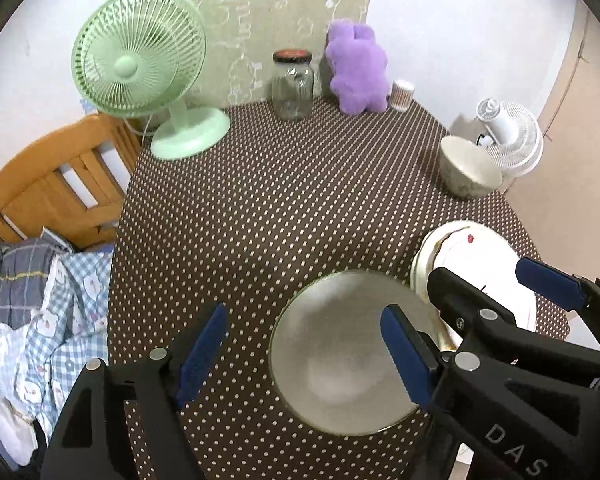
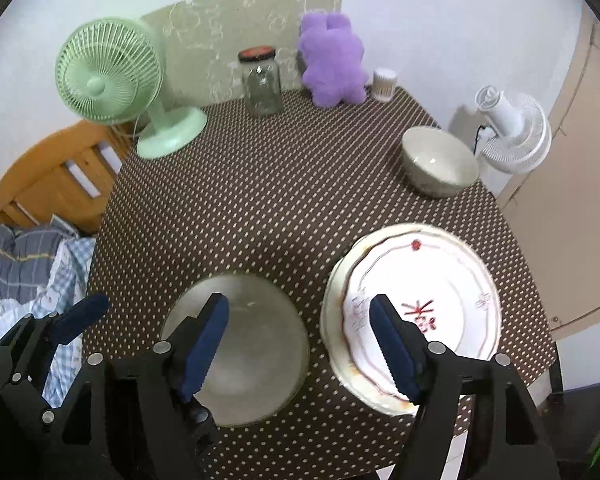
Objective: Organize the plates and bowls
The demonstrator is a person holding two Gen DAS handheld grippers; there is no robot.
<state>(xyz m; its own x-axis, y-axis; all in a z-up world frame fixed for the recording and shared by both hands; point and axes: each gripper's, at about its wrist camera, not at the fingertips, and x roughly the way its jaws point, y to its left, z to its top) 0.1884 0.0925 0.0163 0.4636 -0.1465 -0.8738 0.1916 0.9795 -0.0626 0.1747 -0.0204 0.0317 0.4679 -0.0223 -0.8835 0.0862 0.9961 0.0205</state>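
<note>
Both grippers hang over the dotted bench [image 2: 260, 184] with jaws wide and nothing between the pads. The left gripper [image 1: 304, 356] is at lower centre of its view, above a grey bowl [image 1: 340, 352]. The right gripper [image 2: 300, 344] straddles the gap between that bowl and a white plate [image 2: 432, 280] just beside it. A second bowl [image 2: 436, 162] stands well apart at upper right.
</note>
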